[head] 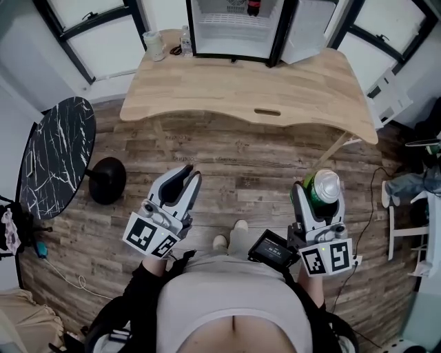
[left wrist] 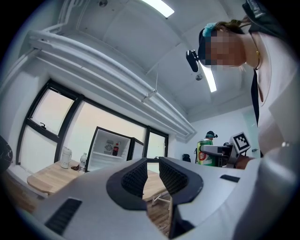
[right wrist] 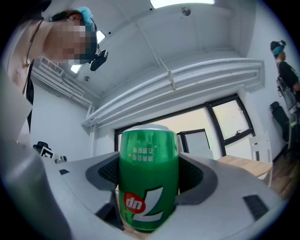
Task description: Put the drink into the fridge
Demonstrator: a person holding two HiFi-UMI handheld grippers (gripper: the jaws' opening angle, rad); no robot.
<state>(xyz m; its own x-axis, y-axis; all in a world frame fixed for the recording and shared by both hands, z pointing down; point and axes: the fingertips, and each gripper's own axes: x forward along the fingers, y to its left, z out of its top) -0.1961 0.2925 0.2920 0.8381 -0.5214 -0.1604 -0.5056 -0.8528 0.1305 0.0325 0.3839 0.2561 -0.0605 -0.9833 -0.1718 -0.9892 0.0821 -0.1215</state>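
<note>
My right gripper (head: 319, 198) is clamped on the green can (head: 324, 185) at the lower right of the head view. The can stands upright with its silver top toward that camera. The fridge (head: 238, 31) stands open at the top centre, up and slightly left of the can, at the far edge of the wooden surface (head: 248, 86). The right arm is the nearer of the 2, but the full depth of the surface lies between. The bare floor (head: 241, 158) ahead leaves room to step in. I judge the white interior has space below 1 dark bottle (head: 253, 7). My left gripper (head: 185, 180) is narrow, with a slim gap, holding nothing.
</note>
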